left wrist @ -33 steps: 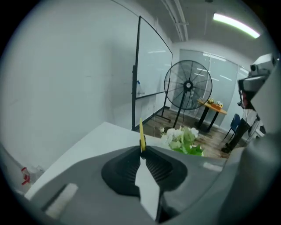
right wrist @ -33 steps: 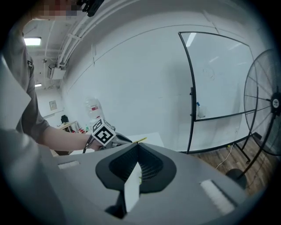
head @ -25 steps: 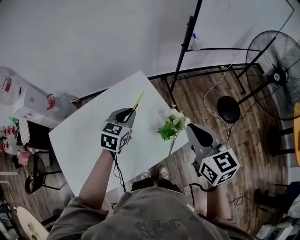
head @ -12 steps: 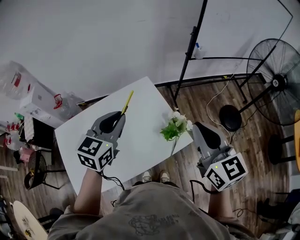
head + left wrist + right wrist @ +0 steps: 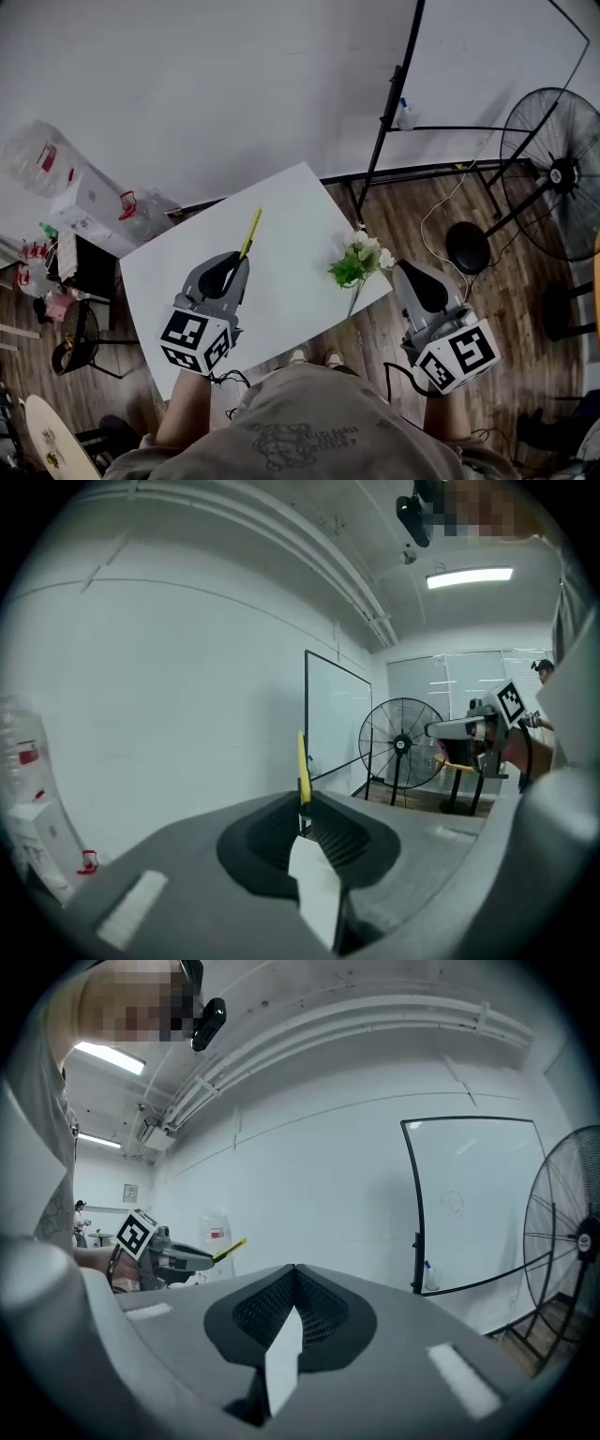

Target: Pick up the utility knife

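The yellow utility knife (image 5: 250, 231) sticks out past the tips of my left gripper (image 5: 241, 258), which is shut on its near end above the white table (image 5: 291, 281). In the left gripper view the knife (image 5: 302, 764) stands up between the closed jaws of the left gripper (image 5: 302, 803), against the white wall. My right gripper (image 5: 404, 269) hangs off the table's right edge, just right of the flowers, shut with nothing in it. In the right gripper view the right gripper (image 5: 294, 1269) has its jaws together, and the knife (image 5: 231, 1249) shows small at the far left.
A bunch of white flowers with green leaves (image 5: 359, 260) lies at the table's right edge. A whiteboard stand (image 5: 389, 103) and a standing fan (image 5: 553, 169) are at the right on the wood floor. Boxes and bottles (image 5: 75, 202) crowd the left side.
My left gripper has drawn back to the left and toward the person, carrying the yellow knife with it. The right gripper has stayed by the flowers.
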`<move>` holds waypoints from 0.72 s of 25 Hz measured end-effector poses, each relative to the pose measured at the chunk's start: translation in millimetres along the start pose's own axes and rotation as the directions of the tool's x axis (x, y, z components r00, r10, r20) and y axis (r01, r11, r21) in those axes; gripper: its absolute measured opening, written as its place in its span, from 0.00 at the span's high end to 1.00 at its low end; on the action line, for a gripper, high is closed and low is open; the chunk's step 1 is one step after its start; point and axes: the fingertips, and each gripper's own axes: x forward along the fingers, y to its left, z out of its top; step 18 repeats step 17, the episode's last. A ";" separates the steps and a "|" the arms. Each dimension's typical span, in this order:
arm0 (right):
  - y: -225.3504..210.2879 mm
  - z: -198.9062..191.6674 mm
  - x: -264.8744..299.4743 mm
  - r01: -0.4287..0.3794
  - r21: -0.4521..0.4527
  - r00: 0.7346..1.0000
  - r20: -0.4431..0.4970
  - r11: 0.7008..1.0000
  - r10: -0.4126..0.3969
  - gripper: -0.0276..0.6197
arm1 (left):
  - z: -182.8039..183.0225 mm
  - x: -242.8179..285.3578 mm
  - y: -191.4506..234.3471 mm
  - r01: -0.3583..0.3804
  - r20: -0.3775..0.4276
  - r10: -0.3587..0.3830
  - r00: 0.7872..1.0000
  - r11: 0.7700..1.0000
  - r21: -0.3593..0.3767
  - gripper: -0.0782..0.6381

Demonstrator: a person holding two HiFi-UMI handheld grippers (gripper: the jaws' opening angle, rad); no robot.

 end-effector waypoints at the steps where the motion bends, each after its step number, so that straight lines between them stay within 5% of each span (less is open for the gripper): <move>1: 0.9 -1.8 2.4 -0.004 -0.003 1.000 -0.007 1.000 0.004 0.91 | -0.6 -0.8 -0.2 0.001 -0.003 -0.001 1.000 1.000 -0.001 0.83; 18: -2.3 -7.9 13.6 -0.004 -0.002 1.000 -0.014 1.000 0.004 0.91 | 8.6 6.4 -7.7 0.036 -0.016 -0.035 0.999 0.999 0.036 0.83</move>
